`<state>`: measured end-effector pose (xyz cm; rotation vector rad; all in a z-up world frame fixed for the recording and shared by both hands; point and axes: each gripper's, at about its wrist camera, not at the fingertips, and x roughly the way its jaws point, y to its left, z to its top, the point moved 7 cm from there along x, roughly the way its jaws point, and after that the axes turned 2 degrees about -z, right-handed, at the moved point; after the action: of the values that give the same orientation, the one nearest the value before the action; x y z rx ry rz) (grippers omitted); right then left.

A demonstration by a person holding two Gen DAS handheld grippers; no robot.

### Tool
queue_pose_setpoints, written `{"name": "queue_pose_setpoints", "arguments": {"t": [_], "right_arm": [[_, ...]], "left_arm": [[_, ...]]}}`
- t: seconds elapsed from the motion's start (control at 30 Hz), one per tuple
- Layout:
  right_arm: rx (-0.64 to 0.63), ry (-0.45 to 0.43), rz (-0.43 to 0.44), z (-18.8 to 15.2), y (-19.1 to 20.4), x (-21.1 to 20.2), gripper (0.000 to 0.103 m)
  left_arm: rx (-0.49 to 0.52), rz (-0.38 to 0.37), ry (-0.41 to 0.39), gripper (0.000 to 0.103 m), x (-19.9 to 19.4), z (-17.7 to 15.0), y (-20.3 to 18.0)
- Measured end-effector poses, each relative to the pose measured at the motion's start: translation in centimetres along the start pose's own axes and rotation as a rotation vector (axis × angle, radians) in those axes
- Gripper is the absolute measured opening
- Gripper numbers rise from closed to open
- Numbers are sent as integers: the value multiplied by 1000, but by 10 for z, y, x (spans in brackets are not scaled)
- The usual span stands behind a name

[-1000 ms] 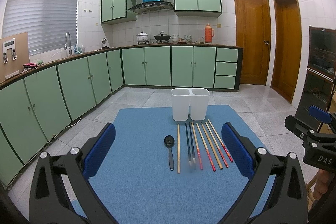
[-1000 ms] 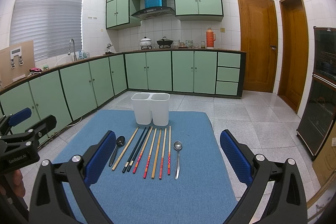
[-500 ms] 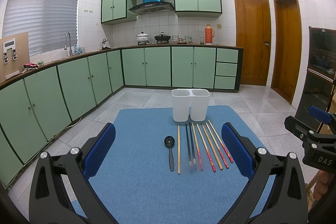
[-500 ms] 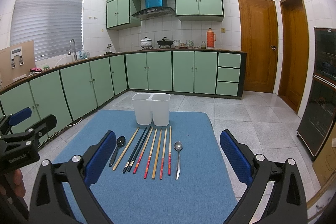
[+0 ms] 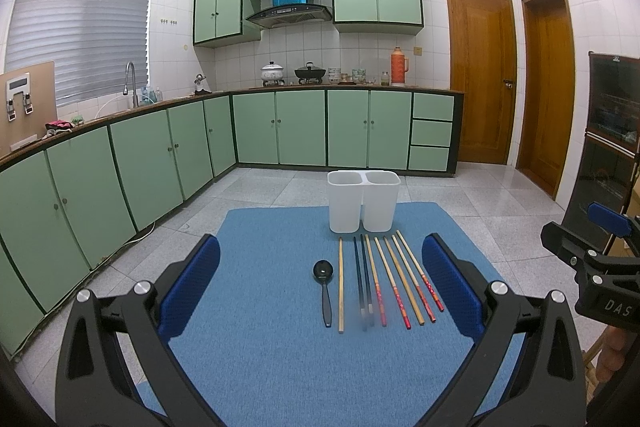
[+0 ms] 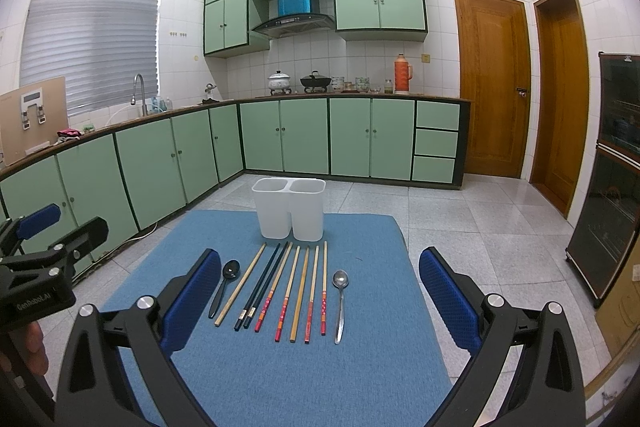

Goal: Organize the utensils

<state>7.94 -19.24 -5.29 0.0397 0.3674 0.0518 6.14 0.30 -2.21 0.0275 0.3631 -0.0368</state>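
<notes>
A white two-compartment holder (image 5: 363, 201) (image 6: 289, 209) stands at the far side of a blue mat (image 5: 280, 355) (image 6: 312, 379). In front of it lie a black spoon (image 5: 325, 287) (image 6: 224, 285), several chopsticks in a row (image 5: 390, 281) (image 6: 286, 291), and, in the right wrist view, a steel spoon (image 6: 340, 301). My left gripper (image 5: 320, 291) is open and empty, hovering short of the utensils. My right gripper (image 6: 320, 291) is open and empty, likewise short of them. Each gripper shows at the edge of the other's view.
The mat lies on a table with tiled floor (image 6: 480, 227) beyond. Green cabinets (image 5: 140, 167) run along the left and back walls. A dark glass cabinet (image 6: 616, 187) stands at the right.
</notes>
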Motion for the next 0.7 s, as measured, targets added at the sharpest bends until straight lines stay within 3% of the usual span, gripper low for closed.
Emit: {"name": "queue_pose_setpoints", "arguments": {"t": [0.4, 0.43, 0.7], "right_arm": [[-4, 9, -1, 0, 0, 4, 97], [-5, 12, -2, 1, 2, 5, 97], [-18, 67, -20, -2, -1, 40, 97]], "left_arm": [[-2, 2, 6, 98, 5, 2, -3], [-3, 4, 8, 98, -2, 11, 16], [-8, 37, 67, 98, 23, 6, 34]]}}
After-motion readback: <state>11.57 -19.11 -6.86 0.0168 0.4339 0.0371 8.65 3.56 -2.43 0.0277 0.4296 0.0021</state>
